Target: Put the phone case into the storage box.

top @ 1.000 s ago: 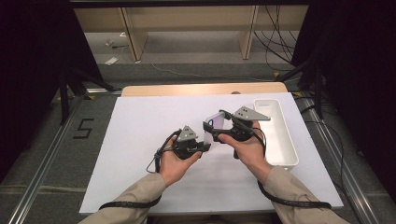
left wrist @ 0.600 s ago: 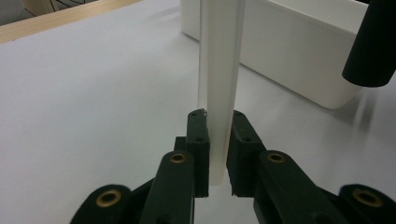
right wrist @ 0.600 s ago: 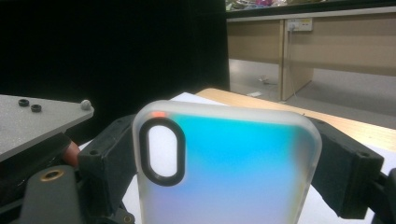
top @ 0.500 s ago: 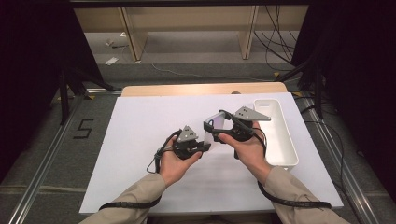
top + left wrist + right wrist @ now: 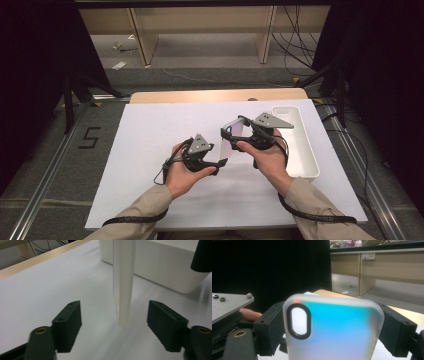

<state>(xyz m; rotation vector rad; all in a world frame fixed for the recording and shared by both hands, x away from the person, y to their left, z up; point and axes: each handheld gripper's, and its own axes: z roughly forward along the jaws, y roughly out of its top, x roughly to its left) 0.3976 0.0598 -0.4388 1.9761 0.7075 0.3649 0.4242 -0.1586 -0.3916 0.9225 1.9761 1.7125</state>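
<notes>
Forearms are entering from the near table edge. Left gripper is sitting with jaws spread; they have just been opening, and the phone case's lower edge is hanging between them, untouched, apparently freshly released. Right gripper is pinching the phone case by its sides, holding it upright above the white table, seemingly for handover. Beyond, the white bin is standing near.
</notes>
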